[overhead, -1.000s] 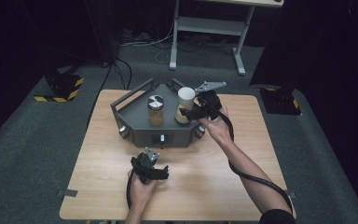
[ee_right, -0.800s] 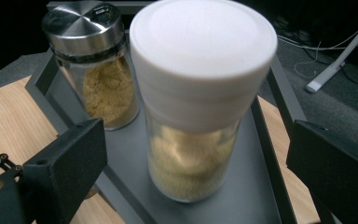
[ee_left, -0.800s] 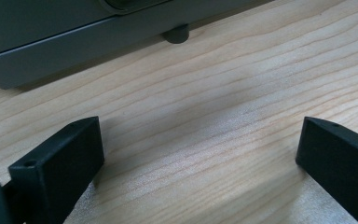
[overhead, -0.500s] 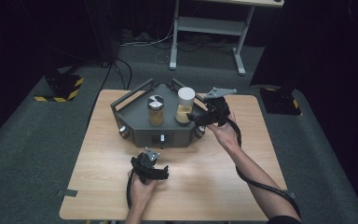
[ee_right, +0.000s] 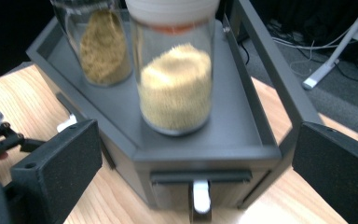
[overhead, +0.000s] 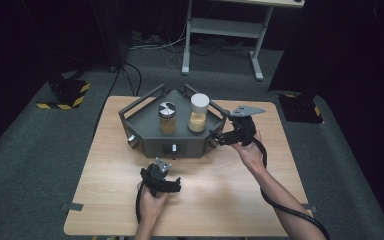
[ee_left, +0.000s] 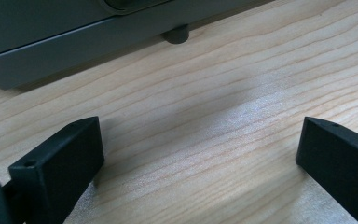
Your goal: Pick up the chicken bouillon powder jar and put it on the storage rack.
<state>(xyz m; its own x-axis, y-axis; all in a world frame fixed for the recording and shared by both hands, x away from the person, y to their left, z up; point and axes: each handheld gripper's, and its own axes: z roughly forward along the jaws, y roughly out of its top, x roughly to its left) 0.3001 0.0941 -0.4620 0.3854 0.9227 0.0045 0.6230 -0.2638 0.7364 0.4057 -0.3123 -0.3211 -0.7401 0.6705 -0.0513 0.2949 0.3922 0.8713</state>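
A grey six-sided tray [overhead: 147,121] stands at the back middle of the wooden table [overhead: 220,200]. Two jars stand upright in it: a white-lidded jar [overhead: 198,114] of pale yellow grains [ee_right: 176,88] and a metal-lidded jar [overhead: 167,120] of browner powder [ee_right: 103,46]. My right gripper [overhead: 220,138] is off the tray's right corner, pointing at it. It is open, its jaws have just been opening, and nothing is gripped between them [ee_right: 198,140]. My left gripper [overhead: 161,175] rests low on the table in front of the tray, open and empty [ee_left: 199,140].
The tray has raised rails [overhead: 139,102] and a small white latch [ee_right: 200,196] on the side facing my right gripper. Behind the table stands a white-legged stand [overhead: 220,35]. Yellow-black striped blocks [overhead: 65,95] lie on the grey floor. A cable [overhead: 280,200] trails along the right forearm.
My right gripper has let go of the white-lidded jar and drawn back right and down, off the tray, with its jaws wider. The jar stays upright. My left gripper has not moved.
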